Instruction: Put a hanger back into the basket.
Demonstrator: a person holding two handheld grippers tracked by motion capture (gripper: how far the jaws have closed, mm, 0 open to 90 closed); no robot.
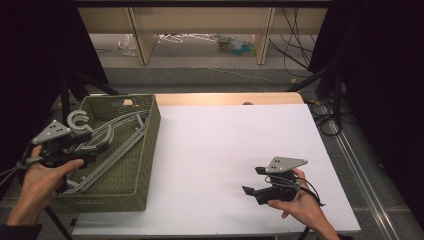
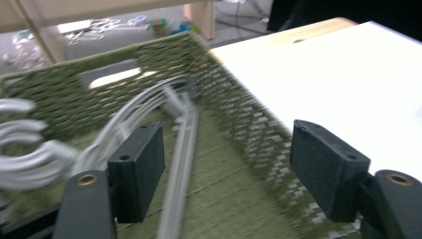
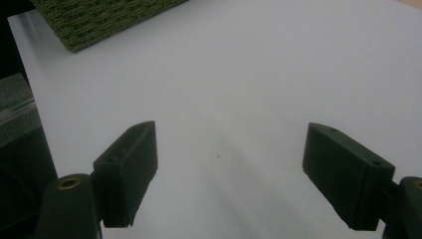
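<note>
Leftmost, the left tongs (image 1: 95,142) hang over the near-left part of the green woven basket (image 1: 147,150), their jaws standing wide with nothing pressed between them. No earlier moment is shown, so only their spread can be told. Inside the basket lie the grey hangers (image 1: 117,137), piled together, their hooks (image 1: 79,120) curling up at the basket's left wall, just beside the tongs' grey plate. In the left gripper view the hangers (image 2: 176,149) run along the basket floor below and between the jaws, blurred. Right of the basket stretches the white table (image 1: 225,145). Well to the basket's right, the right tongs (image 1: 252,181) rest low over the table, jaws wide, holding nothing.
</note>
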